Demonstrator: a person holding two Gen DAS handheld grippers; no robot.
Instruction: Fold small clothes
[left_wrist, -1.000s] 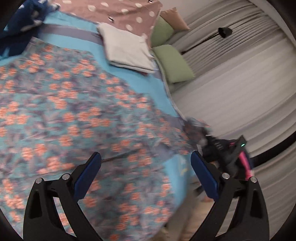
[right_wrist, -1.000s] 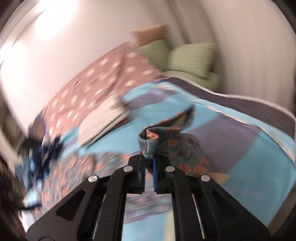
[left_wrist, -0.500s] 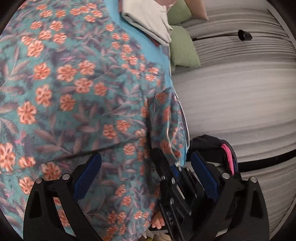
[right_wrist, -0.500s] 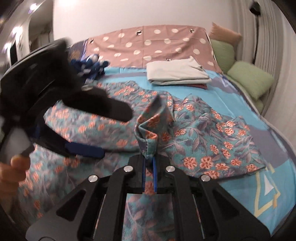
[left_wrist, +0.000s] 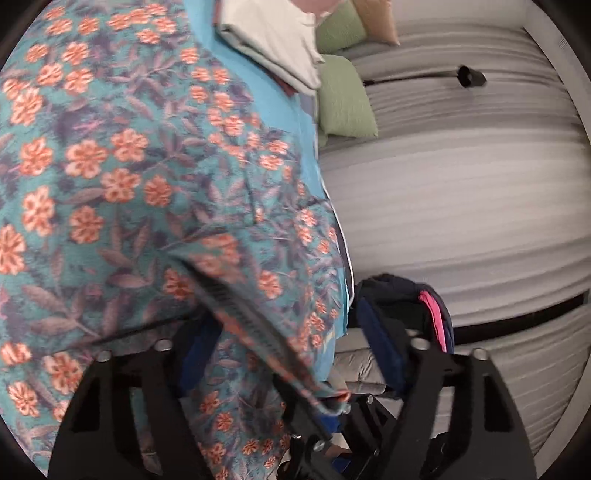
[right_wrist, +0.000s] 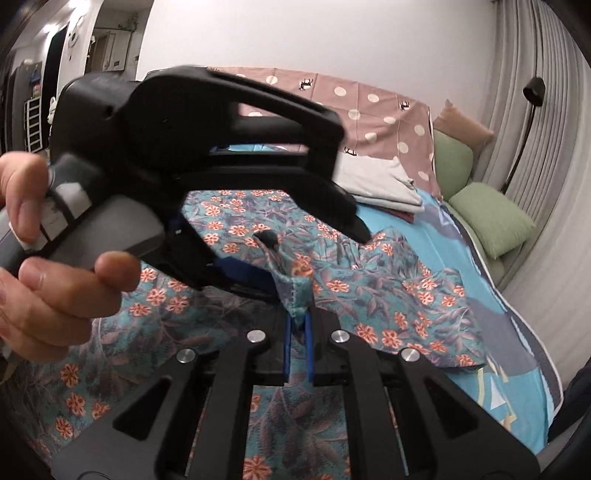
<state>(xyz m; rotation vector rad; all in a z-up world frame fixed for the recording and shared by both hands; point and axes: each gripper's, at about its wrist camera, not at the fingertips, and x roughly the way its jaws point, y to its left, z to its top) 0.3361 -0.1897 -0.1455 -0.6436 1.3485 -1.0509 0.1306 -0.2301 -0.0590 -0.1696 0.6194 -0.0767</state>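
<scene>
No readable writing. Teal orange-flowered cotton garment (right_wrist: 373, 280) spread lengthwise toward green cushion (right_wrist: 491, 218). Right gripper (right_wrist: 298, 332) clenched on pinched-up fold; left gripper (left_wrist: 291, 354) closing, fold between jaws.

In the left wrist view the floral garment (left_wrist: 122, 177) covers the left gripper's (left_wrist: 291, 358) left pad.

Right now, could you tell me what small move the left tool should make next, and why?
Probably finish closing the left tool on the raised fold of teal floral garment between its closing jaws, since the right tool already pinches that same cloth and offers it up.
</scene>
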